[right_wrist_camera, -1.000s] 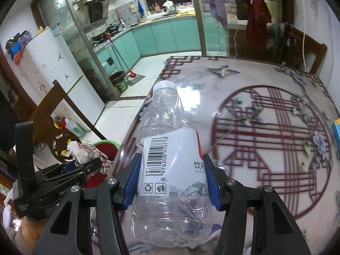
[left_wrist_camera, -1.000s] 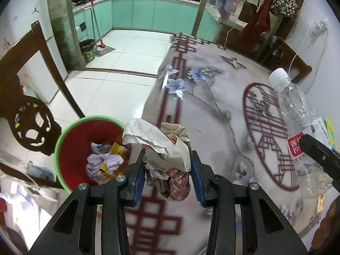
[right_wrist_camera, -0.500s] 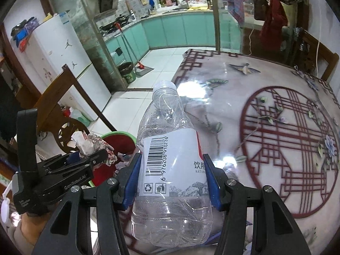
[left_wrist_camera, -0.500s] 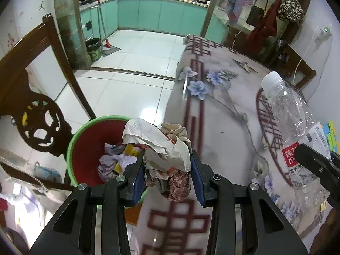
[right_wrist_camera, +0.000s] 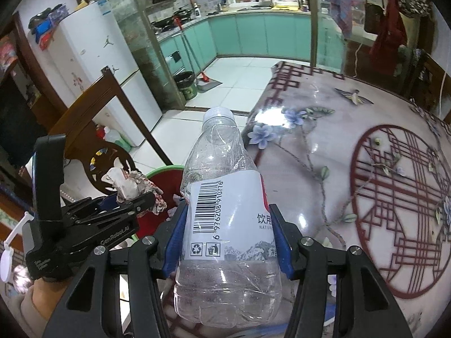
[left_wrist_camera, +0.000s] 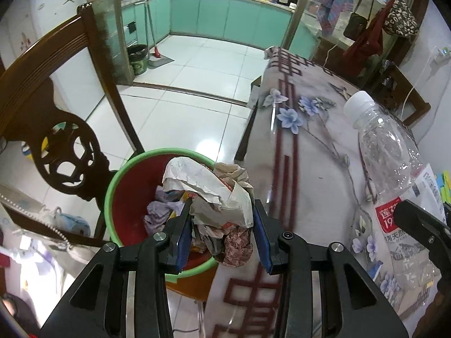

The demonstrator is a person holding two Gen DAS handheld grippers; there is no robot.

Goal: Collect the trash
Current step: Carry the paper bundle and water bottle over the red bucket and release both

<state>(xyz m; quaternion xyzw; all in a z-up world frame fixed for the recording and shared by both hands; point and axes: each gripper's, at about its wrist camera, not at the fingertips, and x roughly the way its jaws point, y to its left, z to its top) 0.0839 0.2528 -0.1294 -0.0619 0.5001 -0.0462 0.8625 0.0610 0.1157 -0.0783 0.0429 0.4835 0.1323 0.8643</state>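
Your left tool [left_wrist_camera: 221,225] is clamped on a wad of crumpled paper [left_wrist_camera: 214,194], white and patterned scraps bunched together, the blue pads pressing it from both sides with only a narrow gap between them. In the left wrist view the wad hangs over the right rim of the bin [left_wrist_camera: 132,166], a red bucket with a green rim standing on the tiled floor just beside the near-left edge of the surface [left_wrist_camera: 304,169]. More crumpled paper lies at the bottom of that bin.

Your right tool [right_wrist_camera: 228,236] is closed about halfway on a clear plastic bottle [right_wrist_camera: 222,197], empty and dented, white cap on and pointing away from you. The pads grip it across its white label, where the barcode faces the camera. The bottle is held above the near-left part of the surface, clear of the cloth, and to the right of the left tool. From the right wrist view you can see the left tool [right_wrist_camera: 141,197] low at the left, with the paper [right_wrist_camera: 126,186] sticking up out of it and the bin [right_wrist_camera: 163,174] behind it.

A dark wooden chair [left_wrist_camera: 50,107] stands just left of the bin. The surface carries a grey cloth with red lattice patterns and blue flowers. Beyond it, far across the white tiles, a small dark bin and a red mop [left_wrist_camera: 150,25] stand by the teal kitchen cabinets [left_wrist_camera: 225,14].
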